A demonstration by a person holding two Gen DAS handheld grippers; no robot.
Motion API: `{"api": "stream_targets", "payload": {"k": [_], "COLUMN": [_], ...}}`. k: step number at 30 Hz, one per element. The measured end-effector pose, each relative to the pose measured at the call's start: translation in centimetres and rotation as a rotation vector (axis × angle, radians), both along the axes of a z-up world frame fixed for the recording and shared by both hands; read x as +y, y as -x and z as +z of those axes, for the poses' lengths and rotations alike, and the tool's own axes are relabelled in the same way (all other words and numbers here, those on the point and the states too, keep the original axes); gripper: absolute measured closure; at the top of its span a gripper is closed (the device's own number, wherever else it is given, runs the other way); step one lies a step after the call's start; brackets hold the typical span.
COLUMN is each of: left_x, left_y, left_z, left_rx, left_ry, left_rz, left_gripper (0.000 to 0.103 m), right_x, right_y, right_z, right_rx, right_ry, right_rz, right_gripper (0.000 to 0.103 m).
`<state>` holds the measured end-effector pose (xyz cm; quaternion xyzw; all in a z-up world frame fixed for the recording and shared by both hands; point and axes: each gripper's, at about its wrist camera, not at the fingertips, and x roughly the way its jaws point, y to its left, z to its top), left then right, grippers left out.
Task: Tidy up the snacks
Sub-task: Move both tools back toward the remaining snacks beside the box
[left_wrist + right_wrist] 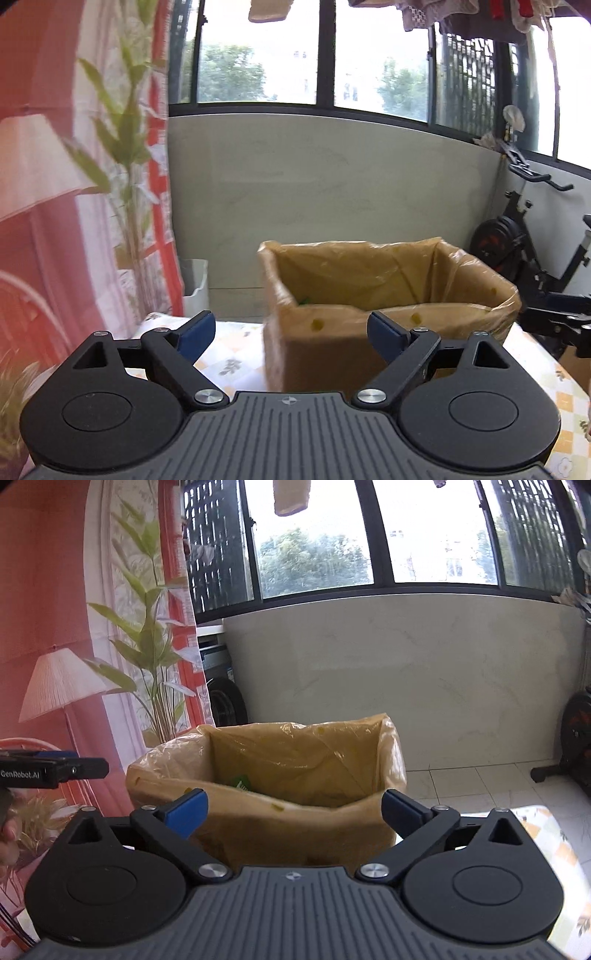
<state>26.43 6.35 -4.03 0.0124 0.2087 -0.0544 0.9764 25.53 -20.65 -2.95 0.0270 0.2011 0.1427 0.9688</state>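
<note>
Snack box (295, 823) beyond open right tongs (295, 812)

A lined box (388, 295) sits on the table (236, 354) (wall (314, 184) behind).

Ahead of me an exercise bike (517, 240) stands by the grey wall (332, 192), under black-framed windows (369, 535); a printed curtain (92, 627) hangs left.

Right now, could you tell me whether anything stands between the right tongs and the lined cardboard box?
Nothing visible does. The right tongs are open and empty, and the cardboard box sits straight ahead, its plastic liner open at the top.
</note>
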Motion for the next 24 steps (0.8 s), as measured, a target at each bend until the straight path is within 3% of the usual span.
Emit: {"api": "stream_targets", "payload": {"k": [11, 19, 24], "left_x": [1.7, 2.1, 1.6], "left_y": [3.0, 4.2, 4.7], "left_z": [-3.3, -6.2, -6.9], "left_rx": [0.035, 0.087, 0.071], "left_ry": [0.032, 0.031, 0.003], "left_rz": [0.101, 0.106, 0.091], "left_gripper": [0.012, 0.012, 0.012], "right_x": [0.0, 0.9, 1.0], "right_y": [2.2, 3.2, 3.5], "right_z": [-3.5, -6.3, -7.7], "right_rx": [0.072, 0.099, 0.133], "right_ry": [0.02, 0.1, 0.092], "right_rz": [-0.031, -0.009, -0.006], "right_gripper": [0.001, 0.001, 0.001]}}
